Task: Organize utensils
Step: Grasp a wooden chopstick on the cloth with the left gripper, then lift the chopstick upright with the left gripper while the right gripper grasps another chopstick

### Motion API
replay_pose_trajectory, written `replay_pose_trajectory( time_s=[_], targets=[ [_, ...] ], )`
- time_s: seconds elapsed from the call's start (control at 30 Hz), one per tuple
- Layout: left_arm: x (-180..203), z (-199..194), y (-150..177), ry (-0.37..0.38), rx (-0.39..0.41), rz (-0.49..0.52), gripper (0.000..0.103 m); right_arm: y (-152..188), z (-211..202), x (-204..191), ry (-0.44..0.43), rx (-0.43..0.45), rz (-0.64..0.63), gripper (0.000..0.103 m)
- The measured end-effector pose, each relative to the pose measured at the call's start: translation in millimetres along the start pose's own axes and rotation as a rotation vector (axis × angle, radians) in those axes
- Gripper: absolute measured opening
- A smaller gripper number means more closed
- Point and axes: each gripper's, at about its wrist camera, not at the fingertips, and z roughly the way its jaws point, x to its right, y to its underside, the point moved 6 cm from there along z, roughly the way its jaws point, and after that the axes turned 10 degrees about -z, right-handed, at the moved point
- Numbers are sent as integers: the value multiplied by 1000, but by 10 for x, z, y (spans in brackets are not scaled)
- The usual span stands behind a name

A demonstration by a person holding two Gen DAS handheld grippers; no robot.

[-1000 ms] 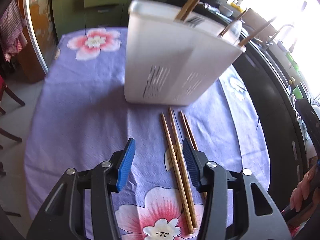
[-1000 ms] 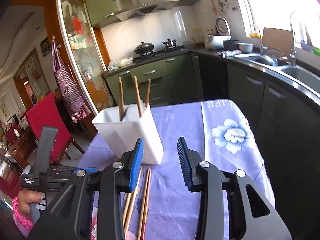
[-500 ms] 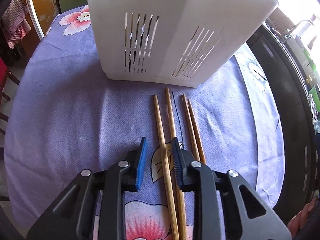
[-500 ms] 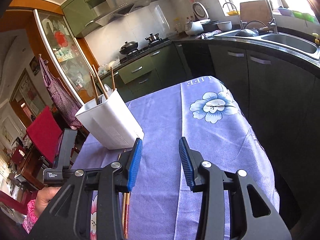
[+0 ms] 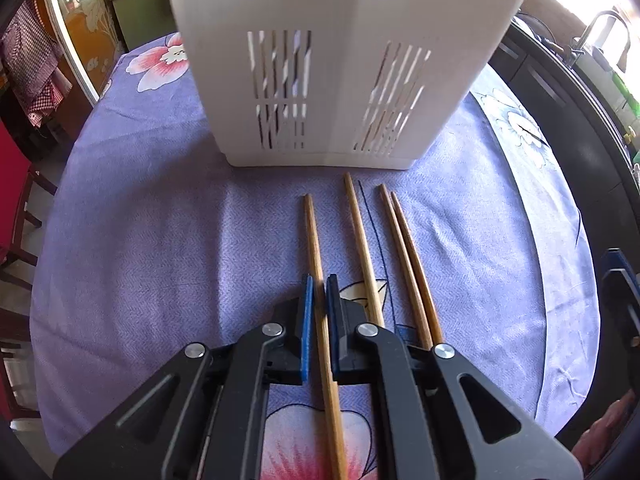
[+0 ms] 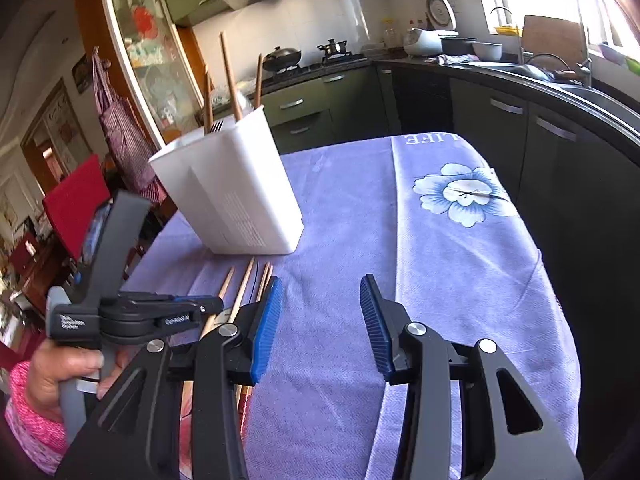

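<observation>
A white slotted utensil holder point(image 5: 340, 60) stands on the purple floral tablecloth point(image 5: 140, 240). Before it lie several wooden chopsticks. My left gripper point(image 5: 319, 284) is shut on the leftmost chopstick point(image 5: 313, 236), which lies flat on the cloth. A single chopstick point(image 5: 362, 240) and a touching pair point(image 5: 404, 252) lie to its right. In the right wrist view the holder point(image 6: 240, 192) has chopsticks point(image 6: 228, 76) standing in it. My right gripper point(image 6: 321, 280) hovers over bare cloth, its jaws opening with nothing between them.
A hand point(image 6: 68, 364) holds the left gripper's grey handle. Dark kitchen cabinets and a sink point(image 6: 560, 80) run along the table's right side. A red chair point(image 6: 76, 200) stands at the left. The table's edge point(image 6: 560, 320) drops off to the right.
My left gripper came down nearer the holder and closed on the leftmost chopstick, nudging it left of the others. My right gripper sank toward the table and its jaws widened slightly.
</observation>
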Motion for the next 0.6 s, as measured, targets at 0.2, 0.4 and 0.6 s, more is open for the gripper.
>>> replay_pose_trajectory(
  time_s=[0.2,0.4,0.6],
  targets=[
    [-242,-379,-5,21,119,-7,6,92,551,-390,-9,-105,-141,41],
    [-350,-640,0,64,175,10,7,93,899,-529,36,-185,-195,41],
    [-391,-694,2,100,173,17,7,136,1141,-583,73,-245,-224,41]
  ],
)
